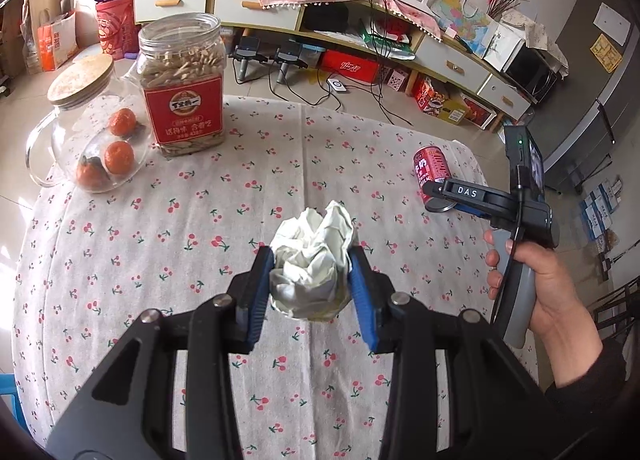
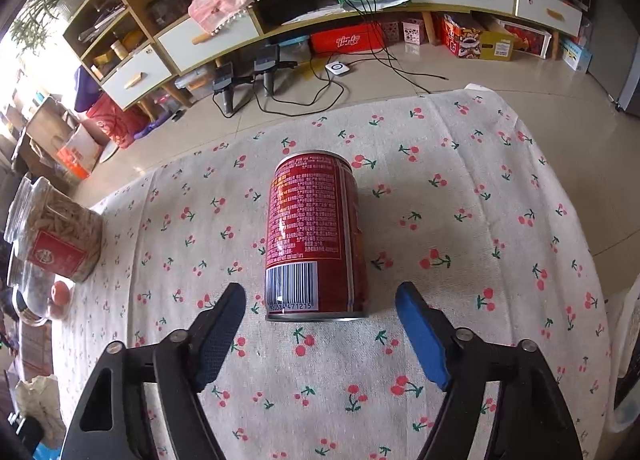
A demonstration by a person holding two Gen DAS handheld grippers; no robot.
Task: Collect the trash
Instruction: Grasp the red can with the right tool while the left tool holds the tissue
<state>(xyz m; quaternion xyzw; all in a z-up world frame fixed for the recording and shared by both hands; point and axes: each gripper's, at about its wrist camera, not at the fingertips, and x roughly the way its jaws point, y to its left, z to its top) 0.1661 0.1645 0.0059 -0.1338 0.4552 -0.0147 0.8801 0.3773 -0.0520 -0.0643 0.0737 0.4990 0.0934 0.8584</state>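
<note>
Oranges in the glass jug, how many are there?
3. One orange sits highest in the glass jug, another is below it, and the third lies lowest on the left. More may be hidden behind them.

Tiled floor [image 2: 460, 68] – long low cabinet [image 1: 256, 4], daylight left.

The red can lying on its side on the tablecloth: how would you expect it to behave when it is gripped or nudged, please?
The red can lies on its side, so a sideways nudge would probably roll it. Its glossy wall may slip between the blue pads of the right hand-held gripper, open around its near end. If empty, it is likely light and dents easily.
</note>
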